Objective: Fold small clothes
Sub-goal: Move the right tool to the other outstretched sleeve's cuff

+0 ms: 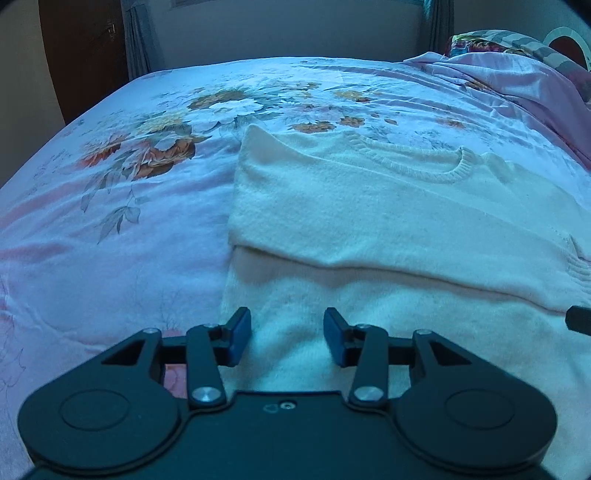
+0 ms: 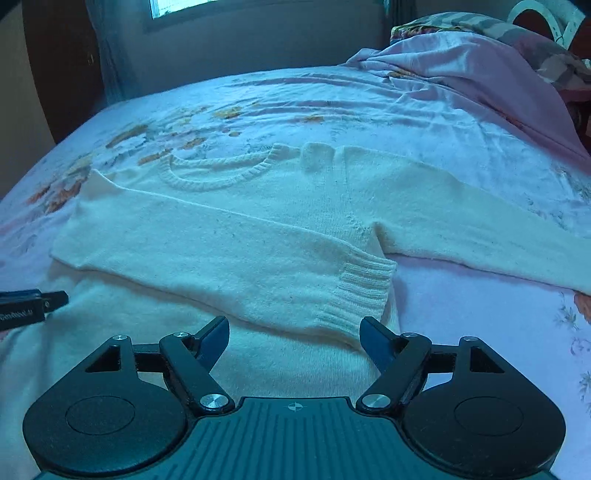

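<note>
A white knit sweater (image 1: 369, 206) lies flat on the floral bedsheet (image 1: 110, 221), collar (image 1: 413, 162) toward the far side. One sleeve is folded across the chest, and its ribbed cuff (image 2: 364, 284) ends just ahead of my right gripper (image 2: 293, 325). The other sleeve (image 2: 480, 236) stretches out to the right over the sheet. My right gripper is open above the sweater's lower body, nothing between its fingers. My left gripper (image 1: 287, 321) hovers over the sweater's lower left part, open and holding nothing. Its tip (image 2: 29, 302) shows at the left edge of the right wrist view.
A crumpled pink blanket (image 2: 461, 62) and a patterned pillow (image 2: 480, 22) lie at the far right of the bed. Behind the bed are a wall, a window (image 2: 177, 5), curtains and a dark wooden door (image 1: 81, 55). Bare sheet spreads left of the sweater.
</note>
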A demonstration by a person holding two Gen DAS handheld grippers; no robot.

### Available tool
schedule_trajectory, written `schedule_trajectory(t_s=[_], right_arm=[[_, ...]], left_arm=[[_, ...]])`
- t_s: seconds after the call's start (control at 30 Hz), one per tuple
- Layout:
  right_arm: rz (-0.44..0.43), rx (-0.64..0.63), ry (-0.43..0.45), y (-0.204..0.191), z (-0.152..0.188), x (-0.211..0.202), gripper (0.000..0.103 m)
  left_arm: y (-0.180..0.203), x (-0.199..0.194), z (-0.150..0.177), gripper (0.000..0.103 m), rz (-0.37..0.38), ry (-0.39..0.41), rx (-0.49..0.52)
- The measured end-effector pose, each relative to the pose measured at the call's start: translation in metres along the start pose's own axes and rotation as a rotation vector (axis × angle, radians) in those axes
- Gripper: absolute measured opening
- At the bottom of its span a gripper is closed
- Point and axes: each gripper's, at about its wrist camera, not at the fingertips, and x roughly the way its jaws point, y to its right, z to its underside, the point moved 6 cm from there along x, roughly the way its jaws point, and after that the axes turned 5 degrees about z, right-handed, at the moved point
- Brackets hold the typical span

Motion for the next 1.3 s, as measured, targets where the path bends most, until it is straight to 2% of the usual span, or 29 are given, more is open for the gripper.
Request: schedule_trajectory(t_s=[0.03,0.1,0.3,0.37,0.5,0.6,0.7,0.77,0.83,1.0,1.3], right_arm=[[0.014,-0.026,-0.006,-0.001,0.005,0.000,0.077],[0.041,-0.061,-0.082,0.002,0.022,0.009,0.077],[0.015,-0.019,-0.041,0.010,0.031,-0.021,0.077],[0.024,-0.048,-0.090,0.008,0.044,-0.017,0.077],[0.022,-0.050,-0.085,0.007,0.054,-0.030,0.077],[-0.005,-0.004,-0.035,0.010,0.056,-0.048,0.077],[0.011,-0.080,-0.108,0.004,0.073,-0.041,0.077],[-0.002,-0.049,-0.077,0.010,0.070,-0.048,0.077],[-0.008,0.011,-0.045,0.021,0.058,-0.056,0.077],[0.055,0.085,0.000,0.064,0.026,-0.059,0.077],[0.182,0.311,-0.025,0.182,0.015,-0.033,0.077]], left_arm=[[-0.001,-0.002,0.004,0.042,0.000,0.001,0.000],[-0.003,-0.007,0.009,0.042,-0.007,0.000,0.000],[-0.006,-0.024,0.027,0.044,-0.017,-0.010,-0.006],[-0.007,-0.029,0.034,0.044,-0.020,-0.012,-0.008],[-0.006,-0.041,0.048,0.045,-0.023,-0.012,-0.006],[-0.005,-0.049,0.057,0.045,-0.028,-0.008,0.009],[-0.003,-0.056,0.058,0.045,-0.039,-0.008,0.005],[0.001,-0.061,0.054,0.045,-0.039,0.003,0.007],[0.006,-0.066,0.048,0.045,-0.016,0.015,-0.002],[0.034,-0.064,0.027,0.046,0.032,0.036,0.012],[0.092,-0.028,0.003,0.048,0.109,0.020,0.060]])
